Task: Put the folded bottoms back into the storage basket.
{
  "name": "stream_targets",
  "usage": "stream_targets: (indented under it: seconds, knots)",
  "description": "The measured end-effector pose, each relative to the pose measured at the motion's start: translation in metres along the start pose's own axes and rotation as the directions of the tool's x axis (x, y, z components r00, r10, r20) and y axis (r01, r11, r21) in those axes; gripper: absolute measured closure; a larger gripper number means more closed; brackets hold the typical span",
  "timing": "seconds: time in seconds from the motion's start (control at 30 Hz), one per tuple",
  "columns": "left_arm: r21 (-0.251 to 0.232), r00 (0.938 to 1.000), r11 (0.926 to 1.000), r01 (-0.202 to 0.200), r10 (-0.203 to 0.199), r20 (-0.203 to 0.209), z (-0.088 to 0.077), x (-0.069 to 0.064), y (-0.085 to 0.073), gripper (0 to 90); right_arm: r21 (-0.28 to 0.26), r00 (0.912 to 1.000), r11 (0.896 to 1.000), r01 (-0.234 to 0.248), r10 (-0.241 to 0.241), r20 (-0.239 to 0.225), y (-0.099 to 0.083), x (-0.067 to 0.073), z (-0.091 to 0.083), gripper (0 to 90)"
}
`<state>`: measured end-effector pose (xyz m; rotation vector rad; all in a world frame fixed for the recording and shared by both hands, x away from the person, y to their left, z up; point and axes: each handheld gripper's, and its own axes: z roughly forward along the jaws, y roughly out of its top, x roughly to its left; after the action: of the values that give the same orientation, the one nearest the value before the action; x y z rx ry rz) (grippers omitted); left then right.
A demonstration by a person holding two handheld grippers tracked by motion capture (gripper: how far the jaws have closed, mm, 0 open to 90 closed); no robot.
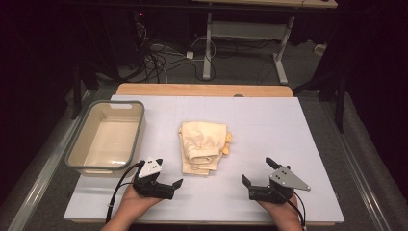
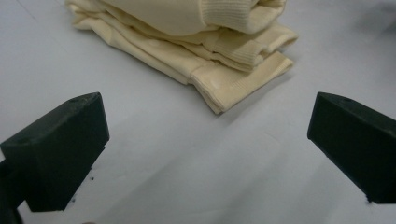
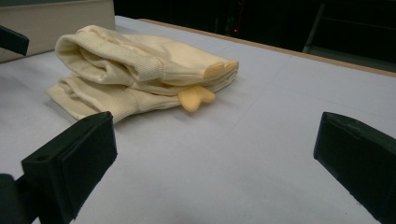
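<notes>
A folded cream garment (image 1: 202, 147) with ribbed cuffs lies in the middle of the white table, and a small yellow piece (image 1: 226, 143) pokes out at its right side. My left gripper (image 1: 169, 172) rests near the front edge, just left of and in front of the garment, open and holding nothing. In the left gripper view the garment (image 2: 205, 42) lies a short way beyond the open jaws (image 2: 205, 140). My right gripper (image 1: 257, 169) sits to the front right of the garment, also open. In the right gripper view the garment (image 3: 130, 70) and its yellow piece (image 3: 196, 98) lie ahead to the left.
A grey-rimmed beige tub (image 1: 137, 134) stands at the table's left side, with nothing in it. The white table top (image 1: 288, 125) stretches bare to the right. Beyond the far edge are cables and a desk frame on the floor.
</notes>
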<state>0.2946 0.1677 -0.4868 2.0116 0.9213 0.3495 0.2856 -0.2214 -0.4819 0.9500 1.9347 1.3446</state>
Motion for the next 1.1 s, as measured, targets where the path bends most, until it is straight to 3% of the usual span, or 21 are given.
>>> stream_targets:
  seconds: [0.23, 0.77, 0.83, 0.97, 1.03, 1.1]
  knots:
    - [0.061, 0.9999, 0.9981, -0.007, 0.007, 0.009, 0.004, -0.002, 0.000, 0.0, 0.001, 1.0000, 1.000, -0.002, 0.002, -0.001, 0.000, -0.001, 0.000, 0.4]
    - [0.146, 0.9997, 0.9890, -0.023, 0.021, 0.013, 0.011, -0.004, -0.001, 1.3, 0.009, 1.0000, 1.000, -0.002, 0.002, -0.003, 0.000, -0.001, -0.001, 0.4]
    - [0.135, 0.9988, 0.9908, 0.005, -0.012, 0.048, 0.011, -0.004, 0.002, 6.7, 0.008, 1.0000, 1.000, 0.002, -0.002, -0.002, 0.000, -0.001, -0.001, 0.4]
    - [0.098, 0.9990, 0.9952, 0.003, -0.008, 0.043, 0.014, -0.006, 0.010, 30.2, 0.008, 1.0000, 1.000, 0.003, -0.003, -0.005, 0.000, -0.001, -0.001, 0.4]
    - [0.109, 0.9989, 0.9941, 0.001, -0.007, 0.047, 0.021, -0.006, 0.015, 44.6, 0.006, 1.0000, 1.000, 0.003, -0.003, -0.009, 0.000, -0.001, -0.002, 0.4]
    - [0.129, 0.9991, 0.9915, -0.010, 0.005, 0.042, 0.027, -0.005, 0.020, 46.6, 0.007, 1.0000, 1.000, 0.003, -0.003, -0.009, 0.000, -0.001, -0.002, 0.4]
